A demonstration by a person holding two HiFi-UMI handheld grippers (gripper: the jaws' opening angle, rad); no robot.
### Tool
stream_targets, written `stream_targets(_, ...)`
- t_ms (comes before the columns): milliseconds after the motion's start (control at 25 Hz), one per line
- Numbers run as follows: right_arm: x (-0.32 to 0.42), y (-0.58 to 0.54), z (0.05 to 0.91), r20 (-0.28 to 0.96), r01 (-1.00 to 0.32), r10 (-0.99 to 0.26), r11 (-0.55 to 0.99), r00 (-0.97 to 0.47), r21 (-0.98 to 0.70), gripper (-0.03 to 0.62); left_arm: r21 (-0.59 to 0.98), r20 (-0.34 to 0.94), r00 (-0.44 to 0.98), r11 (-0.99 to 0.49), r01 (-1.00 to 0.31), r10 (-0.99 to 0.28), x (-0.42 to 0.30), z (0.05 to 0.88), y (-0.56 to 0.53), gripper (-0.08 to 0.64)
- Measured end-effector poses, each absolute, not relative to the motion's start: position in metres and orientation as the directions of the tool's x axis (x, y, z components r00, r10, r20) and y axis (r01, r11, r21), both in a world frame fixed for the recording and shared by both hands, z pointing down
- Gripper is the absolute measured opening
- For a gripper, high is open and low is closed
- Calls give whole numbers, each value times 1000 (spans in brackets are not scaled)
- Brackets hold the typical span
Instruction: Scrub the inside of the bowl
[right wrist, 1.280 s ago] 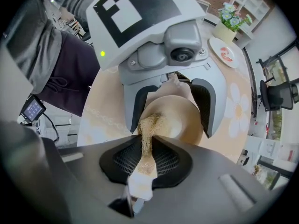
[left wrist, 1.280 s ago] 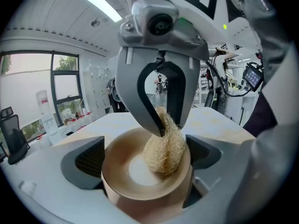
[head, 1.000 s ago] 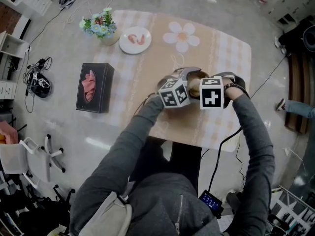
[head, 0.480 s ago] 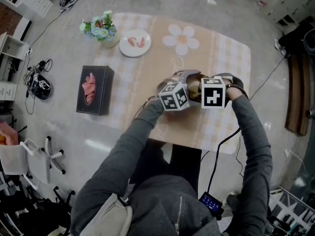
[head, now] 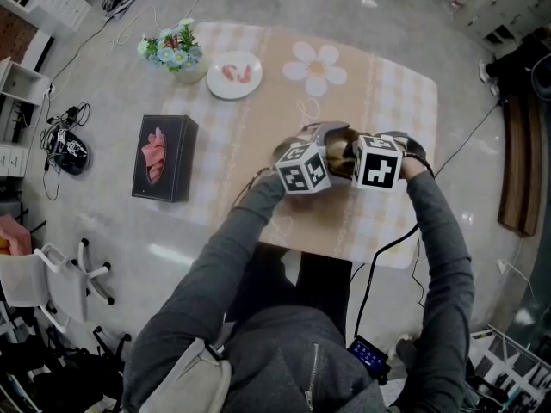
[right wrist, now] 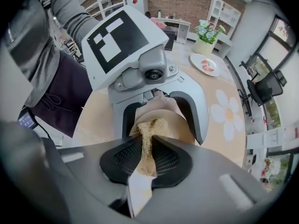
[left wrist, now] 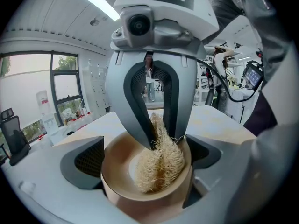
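A tan bowl (left wrist: 117,171) is tilted on its side above the table (head: 396,84), clamped at its rim by my left gripper (left wrist: 145,160). My right gripper (left wrist: 163,141) faces it, shut on a pale loofah scrubber (left wrist: 161,164) that presses against the bowl's inner wall. In the right gripper view, the loofah scrubber (right wrist: 148,129) runs out from between the right gripper (right wrist: 148,143) into the bowl (right wrist: 175,122), with the left gripper (right wrist: 161,125) straddling it. From the head view the two marker cubes sit side by side and hide most of the bowl (head: 338,153).
A white plate (head: 234,74) with pink food and a flower pot (head: 176,48) stand at the table's far left. A flower-shaped mat (head: 317,64) lies at the far middle. A black tissue box (head: 164,156) sits left of the table. A white chair (head: 52,274) stands lower left.
The right gripper's cube has shifted slightly right and tilted, moving the scrubber in the bowl. The left gripper has barely moved.
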State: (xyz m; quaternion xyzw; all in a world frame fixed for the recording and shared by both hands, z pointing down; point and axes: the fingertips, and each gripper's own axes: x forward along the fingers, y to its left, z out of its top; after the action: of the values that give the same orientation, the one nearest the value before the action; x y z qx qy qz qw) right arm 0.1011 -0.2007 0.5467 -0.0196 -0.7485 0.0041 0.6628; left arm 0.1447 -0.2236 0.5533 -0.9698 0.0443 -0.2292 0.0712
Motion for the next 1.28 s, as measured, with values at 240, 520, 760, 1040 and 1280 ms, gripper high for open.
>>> stream_targets(240, 97, -206, 546, 984, -27, -21, 1000, -175, 17, 57, -154, 440, 890, -986, -55, -119, 144, 554, -224, 543)
stream_targets(520, 93, -214, 543, 972, -92, -95, 993, -216, 77, 55, -155, 438, 891, -986, -56, -119, 144, 554, -224, 543)
stream_targets(760, 91, -222, 542, 957, -148, -167, 980, -236, 135, 55, -153, 437, 892, -987, -56, -118, 145, 553, -224, 543)
stream_targets(1040, 90, -229, 542, 937, -201, -234, 962, -260, 185, 54, -154, 437, 892, -987, -56, -119, 145, 553, -224, 543)
stream_targets(1280, 87, -237, 542, 916, -242, -296, 942, -270, 232, 54, -151, 438, 892, -987, -55, -117, 144, 554, -224, 543)
